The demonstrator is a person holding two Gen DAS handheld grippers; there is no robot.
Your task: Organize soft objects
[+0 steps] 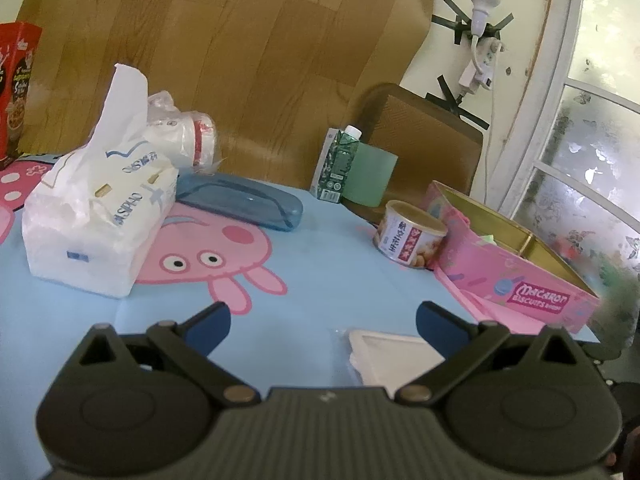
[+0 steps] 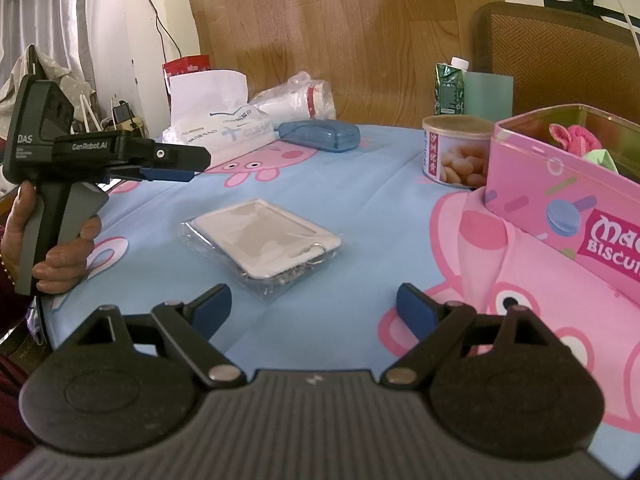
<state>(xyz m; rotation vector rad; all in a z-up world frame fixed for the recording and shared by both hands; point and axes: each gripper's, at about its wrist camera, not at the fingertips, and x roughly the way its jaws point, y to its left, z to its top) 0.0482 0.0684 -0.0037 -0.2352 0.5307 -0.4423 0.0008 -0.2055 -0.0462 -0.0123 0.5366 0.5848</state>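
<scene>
Both your left gripper point(image 1: 322, 320) and right gripper point(image 2: 314, 302) gape wide, holding nothing. That slick plastic packet point(image 2: 262, 242) lies flat; your fingertips could skid over it and shove it toward the pink tin point(image 2: 560, 208).

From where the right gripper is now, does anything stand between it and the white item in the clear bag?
Nothing visible does. The right gripper is open and the bagged white item lies just ahead on bare tablecloth; the left gripper stays off to one side.
</scene>
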